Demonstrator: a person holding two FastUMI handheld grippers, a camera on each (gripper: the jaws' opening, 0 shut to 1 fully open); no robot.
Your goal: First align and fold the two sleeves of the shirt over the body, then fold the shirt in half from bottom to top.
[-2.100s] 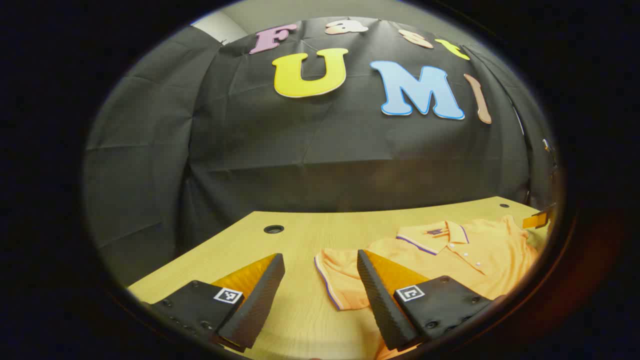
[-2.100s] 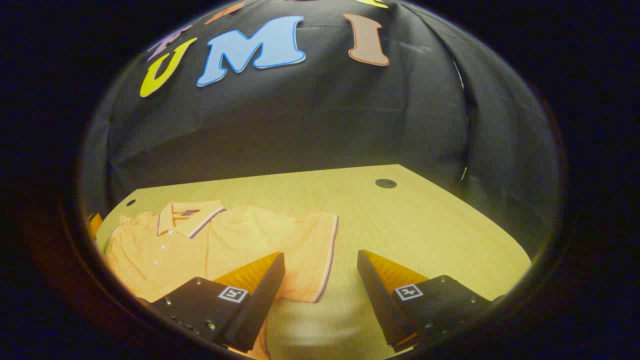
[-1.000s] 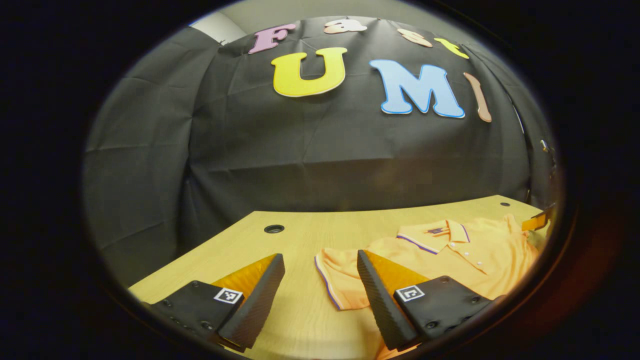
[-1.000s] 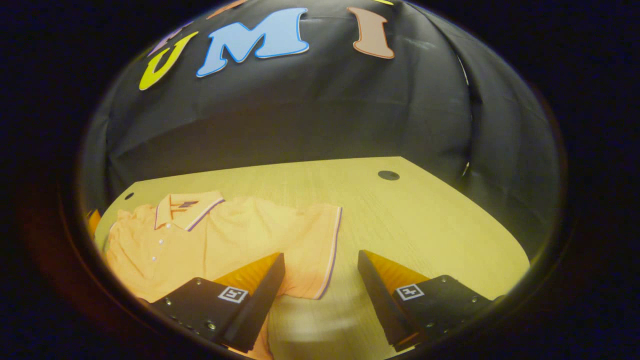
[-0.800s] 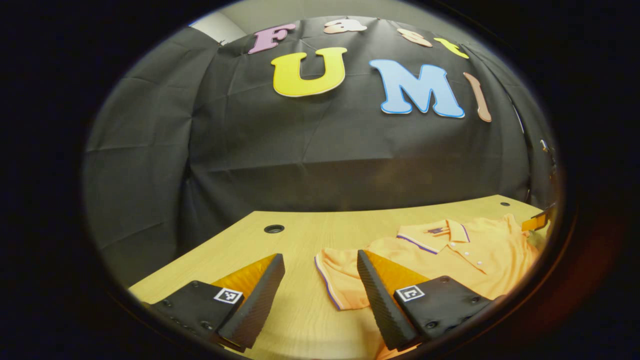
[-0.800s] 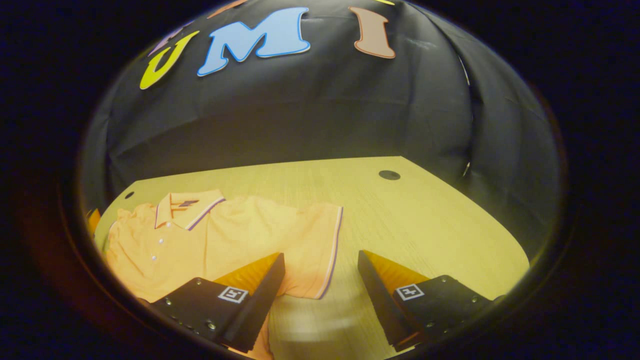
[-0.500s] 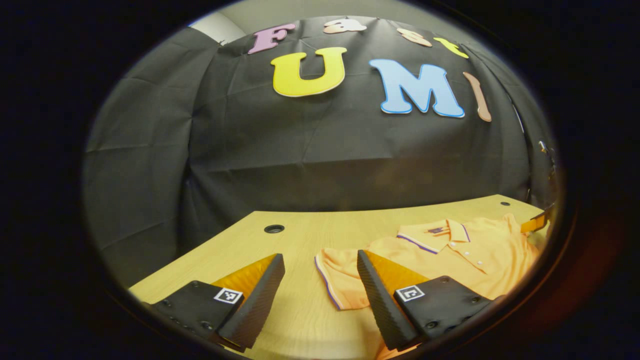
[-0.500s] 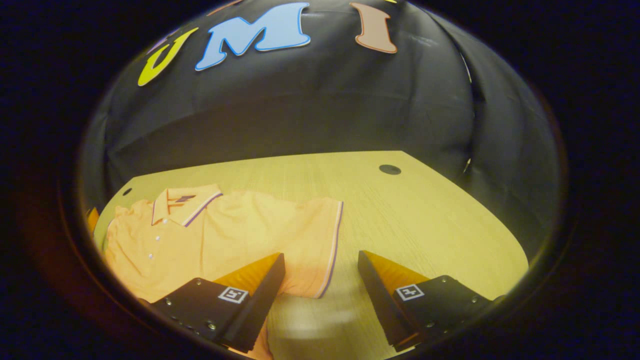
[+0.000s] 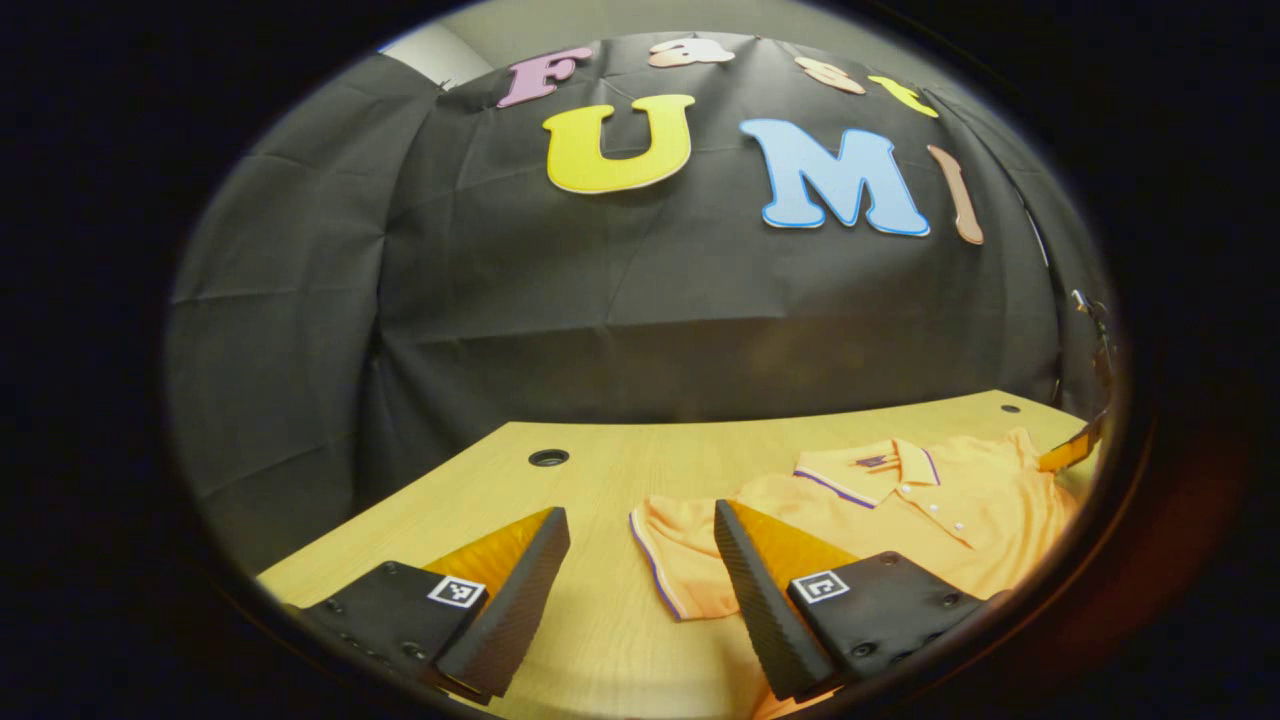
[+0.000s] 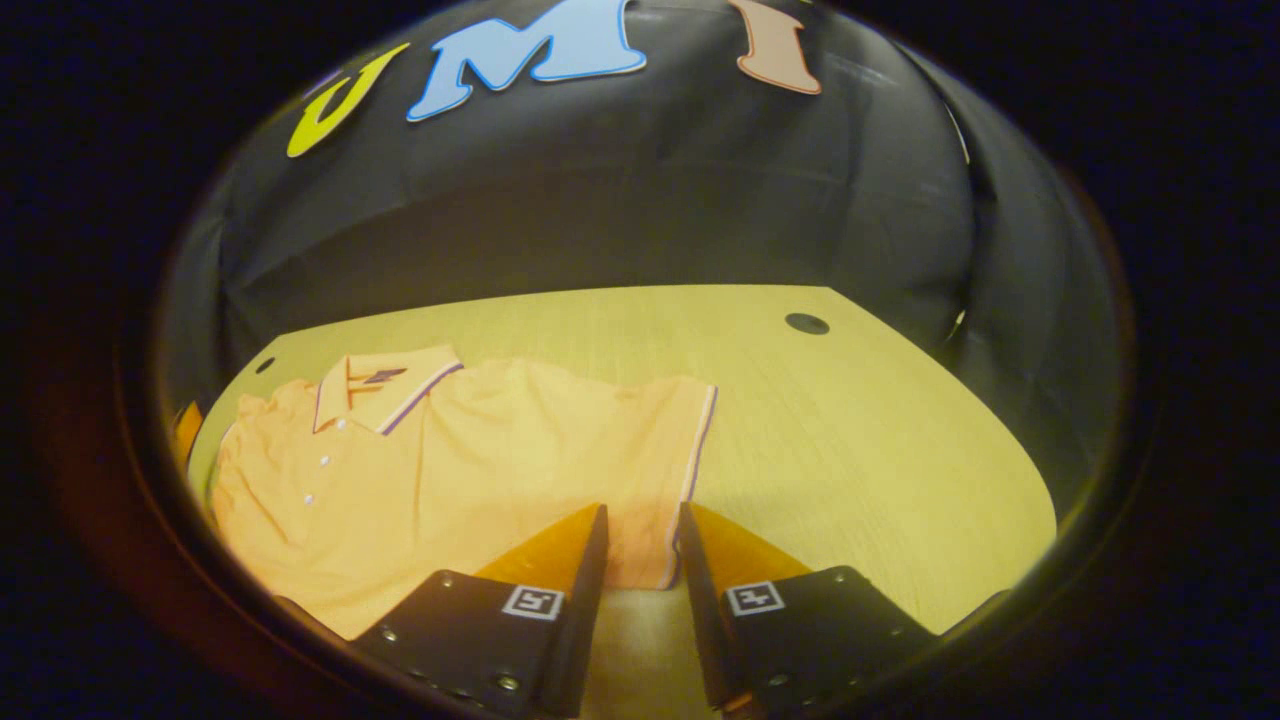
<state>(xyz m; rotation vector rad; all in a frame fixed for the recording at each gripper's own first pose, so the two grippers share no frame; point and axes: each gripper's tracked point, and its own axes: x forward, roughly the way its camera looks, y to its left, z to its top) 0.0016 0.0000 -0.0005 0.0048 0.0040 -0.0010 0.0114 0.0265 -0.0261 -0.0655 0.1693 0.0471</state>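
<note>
Fingers of our right gripper (image 10: 641,525) stand narrowed astride the orange shirt's (image 10: 450,460) sleeve hem at 6 o'clock; whether they pinch it we cannot tell. Our left gripper (image 9: 640,530) gapes wide, shirt (image 9: 900,510) at 4 o'clock on the table (image 9: 590,480).

Dim, warm overhead light; the pale wooden desk (image 10: 850,420) glows yellow, edges bend with fisheye distortion, and the near foreground is slightly soft.

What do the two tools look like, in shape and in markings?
The left tool and the right tool look alike. Each has two wedge-shaped fingers that taper forward, and the left tool's are ribbed on their inner faces. Each finger sits on a flat block with small screws and a square black-and-white marker.
</note>
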